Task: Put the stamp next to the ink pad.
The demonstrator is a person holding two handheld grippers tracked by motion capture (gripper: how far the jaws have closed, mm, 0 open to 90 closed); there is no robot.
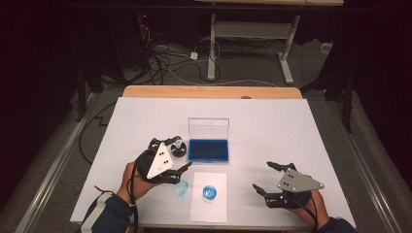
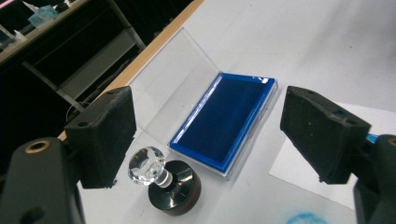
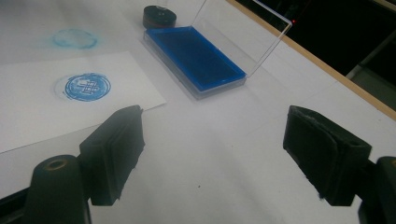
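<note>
Stamp (image 1: 178,147) stood just left of the open ink pad (image 1: 209,150), both grippers empty.
High view: left gripper (image 1: 176,156) wide by it, right gripper (image 1: 261,177) wide, well apart. Left gripper view: its faceted knob (image 2: 146,165) looked slippery and hard; its dark base (image 2: 175,186) probably offered the surer hold. Right gripper view: stamp (image 3: 159,17) behind the pad.

Glossy black stamp (image 2: 173,185) with faceted, seemingly glass knob; clear plastic-lidded ink pad (image 2: 223,127); matt paper (image 3: 70,100).

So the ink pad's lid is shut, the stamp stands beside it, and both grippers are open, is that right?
Not quite: the ink pad is open, its clear lid standing up behind the blue pad, as the left gripper view shows. The stamp does stand beside it, and the left gripper and right gripper are both open.
</note>
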